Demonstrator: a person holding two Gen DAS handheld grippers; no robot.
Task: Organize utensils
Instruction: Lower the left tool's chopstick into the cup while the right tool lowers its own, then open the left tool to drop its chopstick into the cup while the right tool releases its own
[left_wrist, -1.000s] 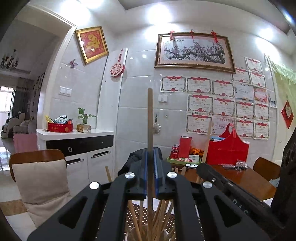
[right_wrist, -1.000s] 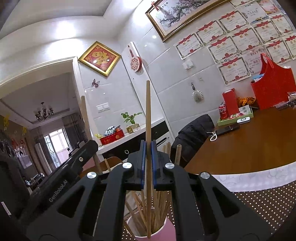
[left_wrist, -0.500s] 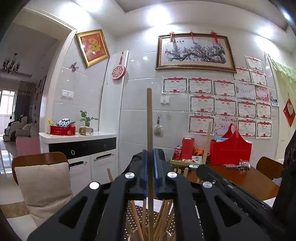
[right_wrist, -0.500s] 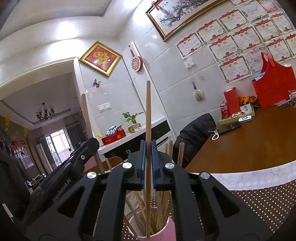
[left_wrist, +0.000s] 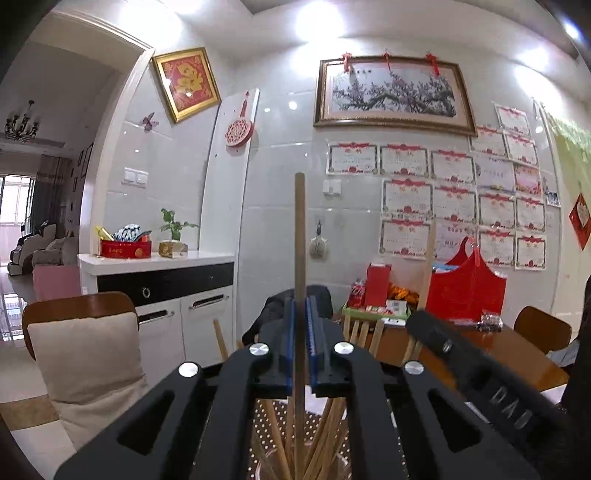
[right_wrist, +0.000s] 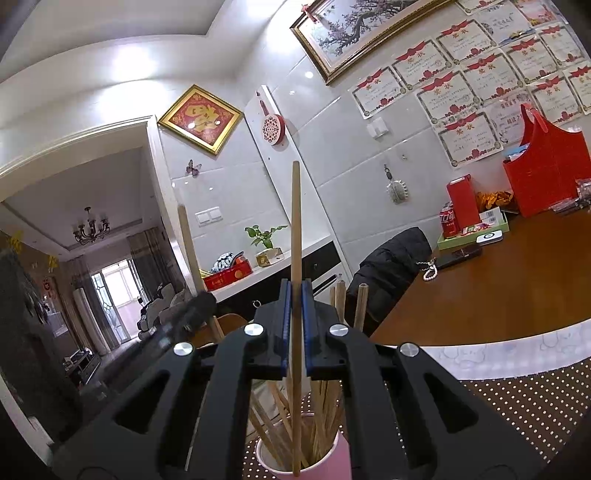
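A tiled dining room with a brown table (right_wrist: 509, 295) and a dotted mat (right_wrist: 517, 402). Each tool clamps one chopstick held upright. The left tool (left_wrist: 300, 354) grips its chopstick (left_wrist: 300, 240) above a clear cup (left_wrist: 266, 467). The right tool (right_wrist: 294, 332) grips its chopstick (right_wrist: 295, 229), whose tip hangs over a pink cup (right_wrist: 332, 461). More chopsticks crowd both cups beneath, leaning outward.

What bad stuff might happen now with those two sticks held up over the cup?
1. The pink paper cup looks light and full of leaning wooden chopsticks; a nudge might tip it.
2. Each gripper, left gripper and right gripper, pinches one upright chopstick; these might snag the bundle.
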